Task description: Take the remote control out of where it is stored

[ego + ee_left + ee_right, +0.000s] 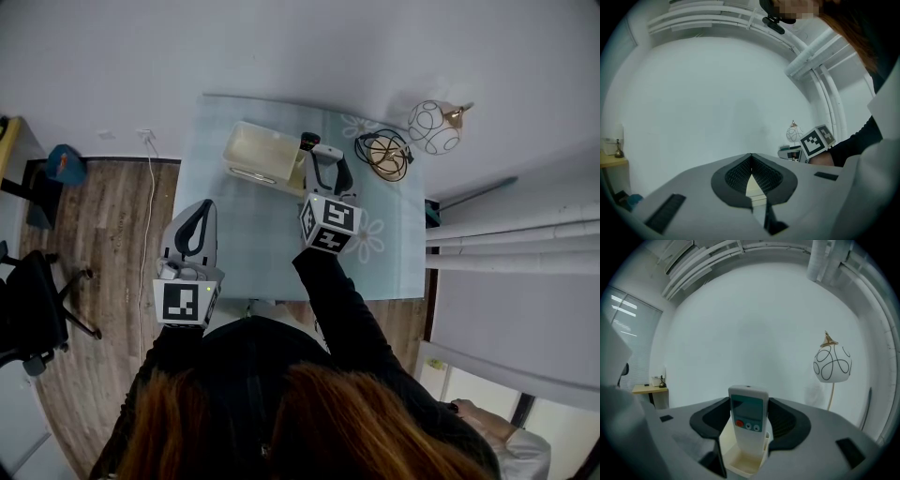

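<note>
Hovering nearest, the left tool (200, 214) is closed and empty by the left edge of the worktop (262, 253). Farther on, the right tool (319, 157) clamps the upright remote control (748, 420), its foot in a cream holder (261, 155). Beyond sit a wire coil (384, 155) and globe ornament (434, 126).

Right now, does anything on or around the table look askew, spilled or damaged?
Nothing stands out. The remote control stands upright in the right gripper, with the cream holder directly below it; the table shows no spill.
</note>
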A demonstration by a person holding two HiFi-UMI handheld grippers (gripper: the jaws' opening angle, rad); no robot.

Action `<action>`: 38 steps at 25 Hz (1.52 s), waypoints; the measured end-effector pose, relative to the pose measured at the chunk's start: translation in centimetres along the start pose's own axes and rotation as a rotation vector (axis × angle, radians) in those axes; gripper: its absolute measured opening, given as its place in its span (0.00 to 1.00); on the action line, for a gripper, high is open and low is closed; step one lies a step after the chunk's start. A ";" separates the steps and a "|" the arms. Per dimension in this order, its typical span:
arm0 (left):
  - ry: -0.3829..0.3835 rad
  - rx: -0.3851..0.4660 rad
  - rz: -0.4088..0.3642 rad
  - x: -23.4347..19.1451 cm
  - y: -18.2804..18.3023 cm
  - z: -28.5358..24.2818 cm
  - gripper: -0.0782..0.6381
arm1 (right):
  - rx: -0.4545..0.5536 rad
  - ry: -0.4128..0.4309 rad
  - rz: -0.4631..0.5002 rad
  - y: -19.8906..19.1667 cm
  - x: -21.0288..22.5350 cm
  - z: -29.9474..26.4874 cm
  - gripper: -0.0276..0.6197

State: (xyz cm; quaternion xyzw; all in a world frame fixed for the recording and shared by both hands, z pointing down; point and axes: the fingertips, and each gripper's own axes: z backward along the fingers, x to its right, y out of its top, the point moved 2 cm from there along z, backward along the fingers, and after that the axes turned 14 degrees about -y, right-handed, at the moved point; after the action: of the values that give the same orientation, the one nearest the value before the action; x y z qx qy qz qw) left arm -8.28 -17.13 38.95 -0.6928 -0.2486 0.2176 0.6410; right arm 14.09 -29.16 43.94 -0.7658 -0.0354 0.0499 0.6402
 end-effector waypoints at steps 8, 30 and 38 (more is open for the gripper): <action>-0.013 0.009 -0.007 0.7 0.4 0.0 0.12 | -0.004 0.035 -0.045 0.5 0.9 2.7 0.45; 0.002 0.002 -0.004 1.0 0.3 0.1 0.12 | 0.014 0.157 0.046 0.4 1.1 9.9 0.45; 0.002 0.014 -0.007 1.0 0.5 -0.1 0.12 | -0.025 0.202 0.032 -0.7 0.9 12.2 0.45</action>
State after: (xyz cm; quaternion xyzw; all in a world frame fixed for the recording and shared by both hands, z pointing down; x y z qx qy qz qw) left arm -7.42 -16.60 38.46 -0.6878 -0.2488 0.2165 0.6466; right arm 13.51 -16.99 42.48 -0.7754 0.0412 -0.0178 0.6298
